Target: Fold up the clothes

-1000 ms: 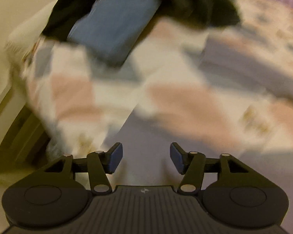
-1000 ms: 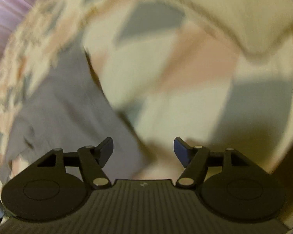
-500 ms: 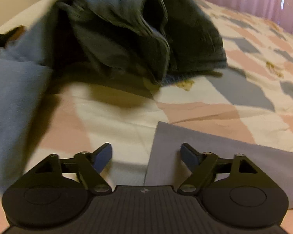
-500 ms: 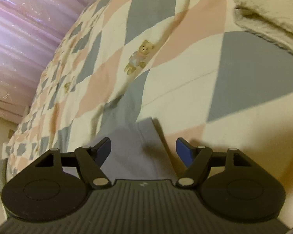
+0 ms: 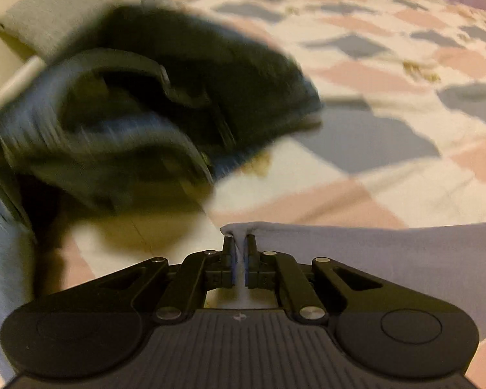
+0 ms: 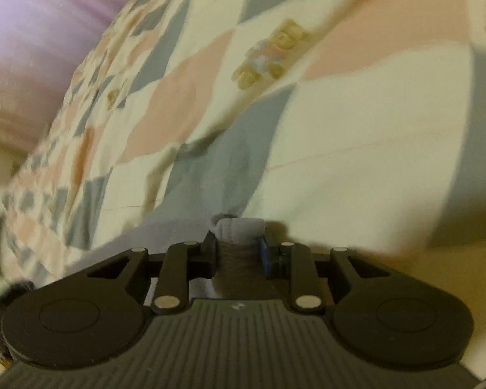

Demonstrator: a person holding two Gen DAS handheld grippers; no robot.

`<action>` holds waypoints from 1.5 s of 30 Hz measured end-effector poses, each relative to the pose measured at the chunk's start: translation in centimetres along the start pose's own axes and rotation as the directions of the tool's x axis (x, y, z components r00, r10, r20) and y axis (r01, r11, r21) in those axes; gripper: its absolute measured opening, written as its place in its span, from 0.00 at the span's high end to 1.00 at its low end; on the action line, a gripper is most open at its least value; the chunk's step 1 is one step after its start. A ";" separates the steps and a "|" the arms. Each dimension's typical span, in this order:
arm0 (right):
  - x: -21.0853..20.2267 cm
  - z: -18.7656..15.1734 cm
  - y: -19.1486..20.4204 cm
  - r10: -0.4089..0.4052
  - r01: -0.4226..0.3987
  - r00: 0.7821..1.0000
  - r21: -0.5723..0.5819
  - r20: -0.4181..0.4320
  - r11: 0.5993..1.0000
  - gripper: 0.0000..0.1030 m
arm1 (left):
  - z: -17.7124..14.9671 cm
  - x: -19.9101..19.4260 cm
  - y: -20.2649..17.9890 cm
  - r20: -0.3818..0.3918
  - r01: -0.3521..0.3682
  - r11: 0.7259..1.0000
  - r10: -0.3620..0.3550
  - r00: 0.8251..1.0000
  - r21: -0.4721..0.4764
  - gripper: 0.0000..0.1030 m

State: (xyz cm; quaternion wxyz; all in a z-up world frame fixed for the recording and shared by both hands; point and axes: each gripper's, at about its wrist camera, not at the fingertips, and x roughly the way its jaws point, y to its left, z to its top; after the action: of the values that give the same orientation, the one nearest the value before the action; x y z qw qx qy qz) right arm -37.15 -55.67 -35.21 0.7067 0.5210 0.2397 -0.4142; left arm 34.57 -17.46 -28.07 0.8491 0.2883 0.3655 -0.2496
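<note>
Just then, your left gripper (image 5: 239, 243) had closed tight on a thin edge of the lilac garment (image 5: 388, 259), which lay on the bed's patchwork quilt (image 5: 405, 175). Your right gripper (image 6: 238, 246) had closed partway, its jaws pinching a thicker bunched fold of the same cloth (image 6: 238, 227). Dark clothes (image 5: 152, 103) were heaped beyond the left gripper. You had no readable writing in either view.
</note>
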 end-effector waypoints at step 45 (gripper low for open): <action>-11.3 -15.3 -6.9 -0.107 0.084 0.994 0.426 0.030 0.901 0.49 | -18.0 -17.0 -8.2 -0.318 0.249 0.931 -0.330 0.889 -0.268 0.44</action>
State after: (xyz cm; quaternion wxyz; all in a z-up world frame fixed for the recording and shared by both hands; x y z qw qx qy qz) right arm -47.58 -38.40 -35.43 0.5614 0.6389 0.1505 -0.5040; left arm 10.44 -7.53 -27.79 0.7479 0.1750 0.5780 -0.2755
